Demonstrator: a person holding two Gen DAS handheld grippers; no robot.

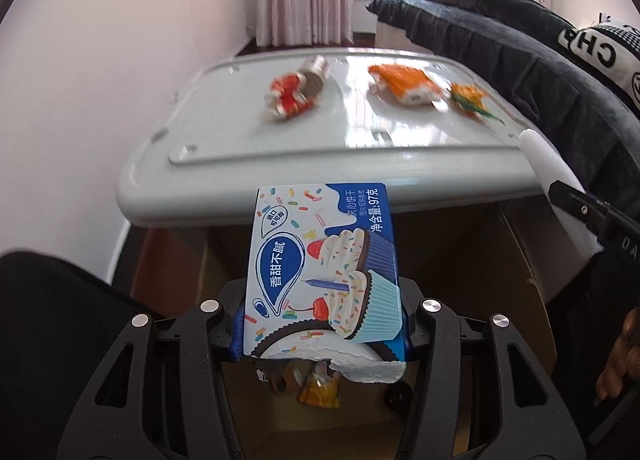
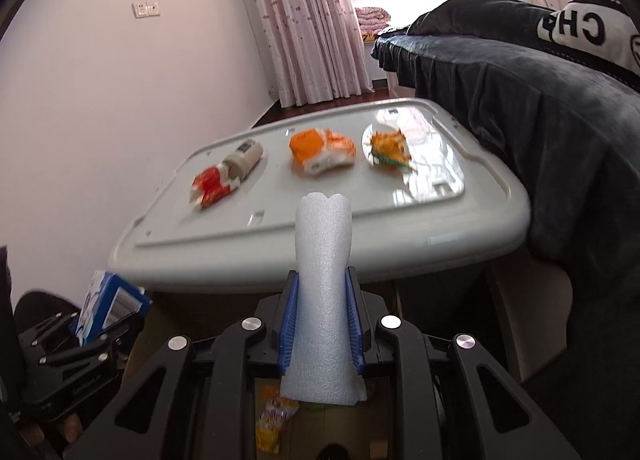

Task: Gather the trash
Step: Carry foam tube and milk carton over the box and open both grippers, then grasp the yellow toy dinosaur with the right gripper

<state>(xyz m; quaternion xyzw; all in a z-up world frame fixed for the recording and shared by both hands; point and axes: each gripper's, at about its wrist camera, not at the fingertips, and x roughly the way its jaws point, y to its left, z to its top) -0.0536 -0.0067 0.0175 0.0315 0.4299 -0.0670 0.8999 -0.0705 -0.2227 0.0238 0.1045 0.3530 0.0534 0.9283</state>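
While my left gripper [image 1: 320, 324] is clamped on the torn blue biscuit box [image 1: 324, 272], I note my right gripper [image 2: 322, 324] is clamped on the white foam piece [image 2: 322, 292]. Both are held below the front edge of the white lid [image 2: 480, 220]. On the lid lie a red wrapper [image 2: 212, 184], an orange packet [image 2: 320, 148] and a yellow wrapper [image 2: 390, 148].

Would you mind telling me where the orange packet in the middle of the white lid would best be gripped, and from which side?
Judging from both views, grip the orange packet across its puffed orange half, coming down from above. It lies flat on the white lid, apart from the neighbouring wrappers, so there seems room for fingers either side. Both tools are full now.
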